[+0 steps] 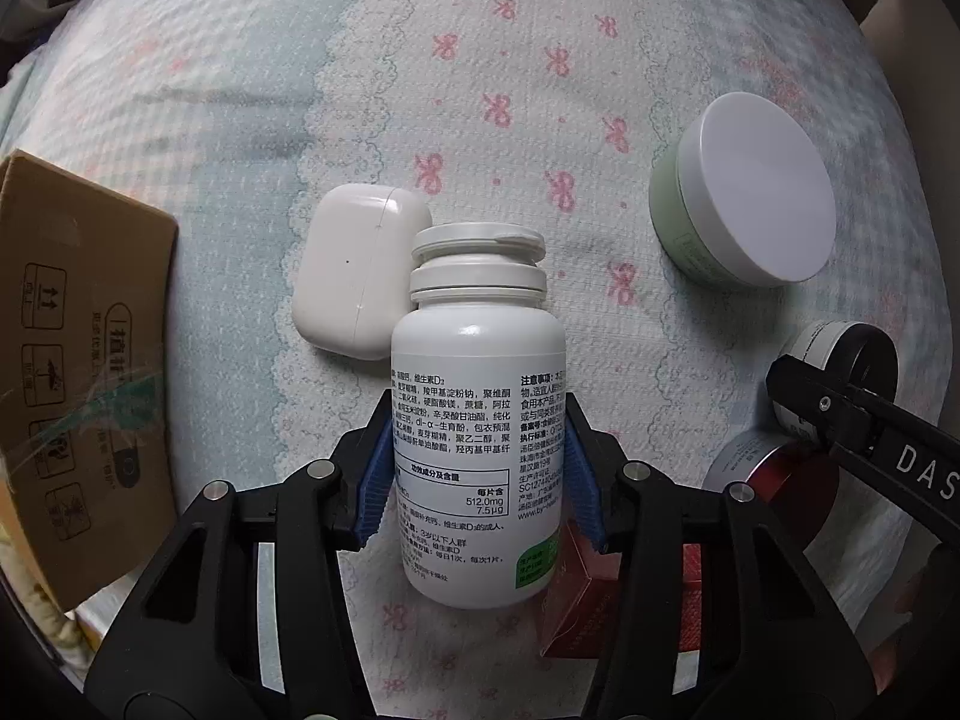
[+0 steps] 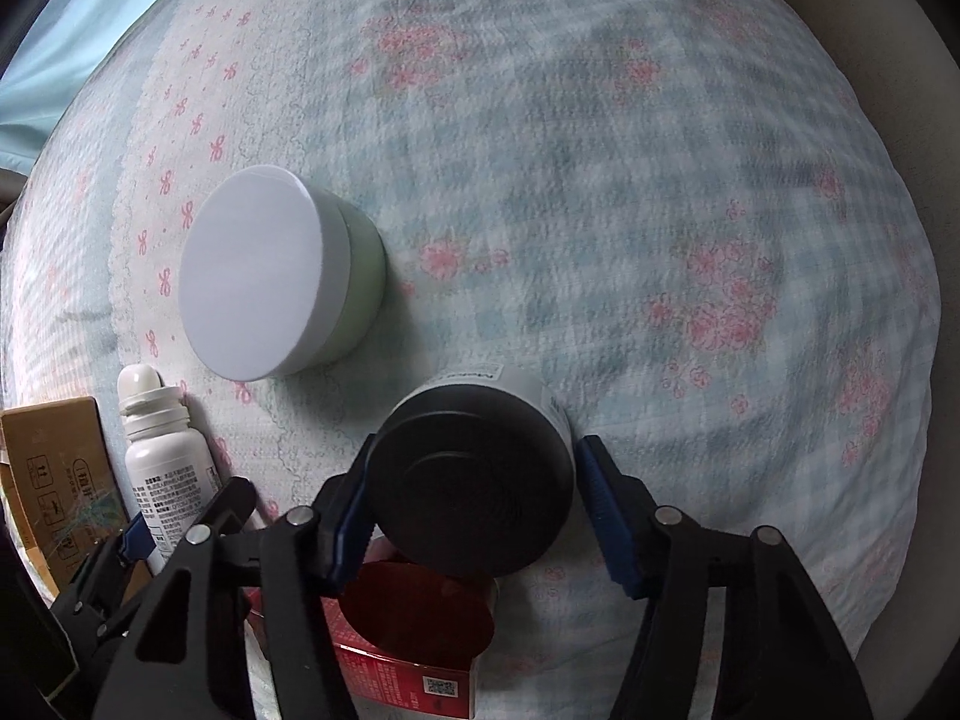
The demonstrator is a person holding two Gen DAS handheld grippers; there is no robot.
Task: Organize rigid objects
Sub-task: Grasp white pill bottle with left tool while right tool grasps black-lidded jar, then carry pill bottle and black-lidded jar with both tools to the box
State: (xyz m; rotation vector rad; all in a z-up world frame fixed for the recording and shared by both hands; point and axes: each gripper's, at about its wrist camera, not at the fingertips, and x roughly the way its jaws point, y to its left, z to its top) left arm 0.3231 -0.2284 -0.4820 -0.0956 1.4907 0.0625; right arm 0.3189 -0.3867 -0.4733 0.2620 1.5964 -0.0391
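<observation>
- The left gripper (image 1: 480, 468) has its blue fingers (image 1: 375, 480) pressed on both sides of a white pill bottle (image 1: 477, 420), so it is clamped on the bottle. The bottle's long axis points straight forward, away from the fingers, with the cap (image 1: 479, 258) at the far end. It seems lifted a little above the bed (image 1: 540, 90).
- The right gripper (image 2: 474, 498) has a round black-topped jar (image 2: 474, 480) between its fingers (image 2: 609, 516). The left finger touches the jar, but on the right side a narrow gap shows, so I cannot tell if the grip is firm.
- Under and just behind this jar lie a red-lidded tin (image 2: 420, 612) and a red box (image 2: 402, 684).
- Just past the bottle cap, to the left, a white earbud case (image 1: 360, 276) lies flat on the bed.
- Far left is a cardboard box (image 1: 78, 360); I judge it the likely place for the objects, and the left gripper is nearer to it.
- Farther to the right stands a green jar with a white lid (image 1: 744, 192), well apart from both grippers.
</observation>
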